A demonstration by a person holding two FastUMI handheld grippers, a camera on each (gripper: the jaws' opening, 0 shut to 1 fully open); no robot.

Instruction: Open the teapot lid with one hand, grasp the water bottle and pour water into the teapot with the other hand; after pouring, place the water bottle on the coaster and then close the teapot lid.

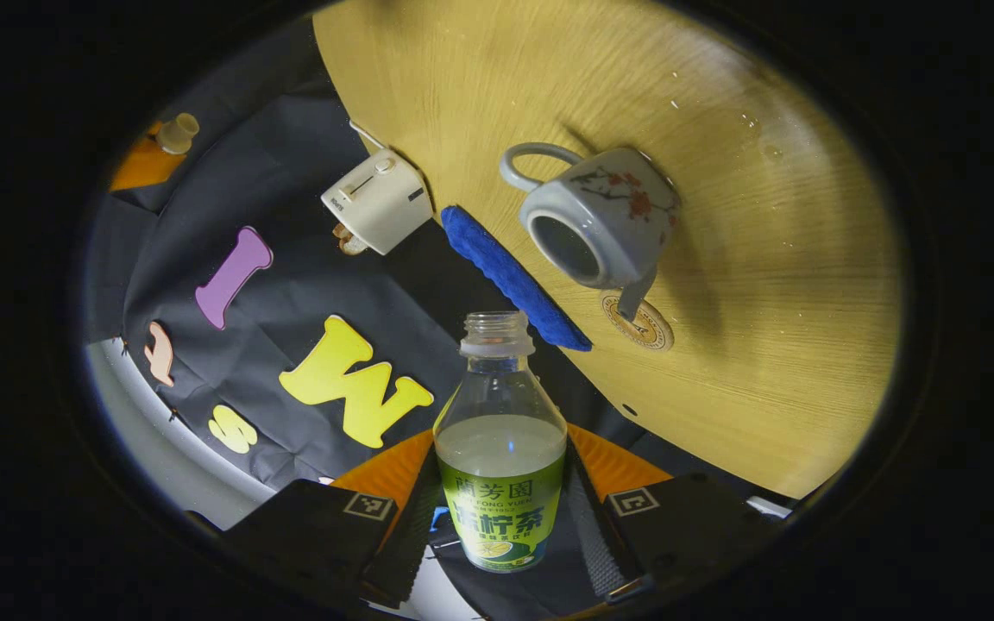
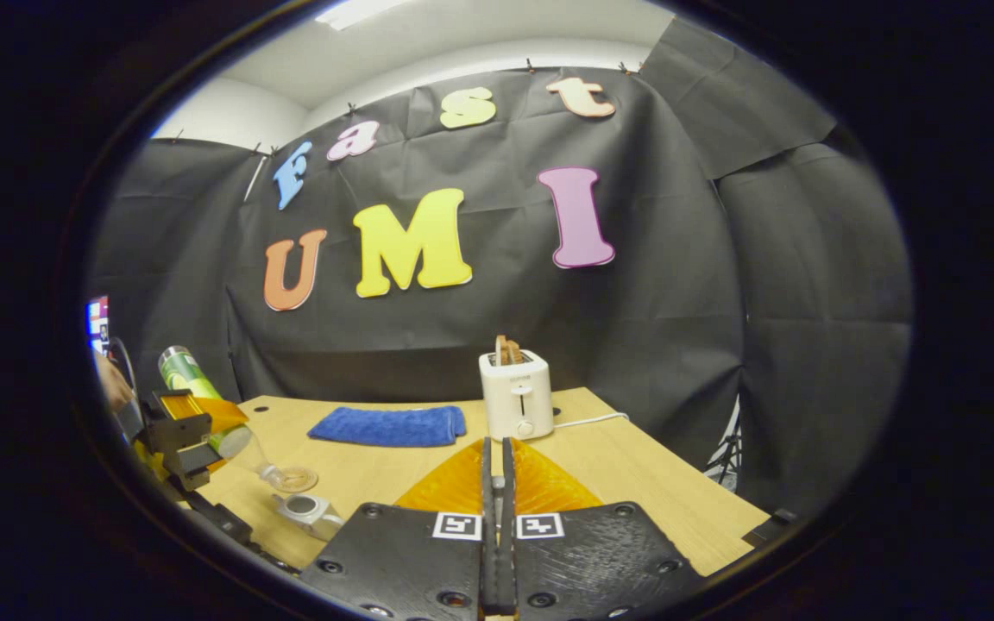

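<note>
An uncapped water bottle (image 1: 501, 466) with a green label, about half full of pale liquid, sits between my left gripper's (image 1: 501, 517) fingers, which are shut on it. Beyond its mouth stands the lidless pale teapot (image 1: 600, 216) with red blossoms, its spout over the round coaster (image 1: 645, 326). No stream shows. In the right gripper view that bottle (image 2: 191, 375) tilts mouth-down beside the teapot (image 2: 307, 509) and the coaster (image 2: 297, 479). My right gripper (image 2: 497, 444) hangs above the table, fingers pressed together. A small cream piece, seemingly the lid (image 1: 176, 132), sits at its tip in the left gripper view.
A blue towel (image 2: 389, 425) lies on the wooden table (image 2: 635, 492) behind the teapot. A white toaster (image 2: 516, 392) holding toast stands at the back edge, its cord running right. A hand (image 2: 113, 384) holds the left gripper at the far left.
</note>
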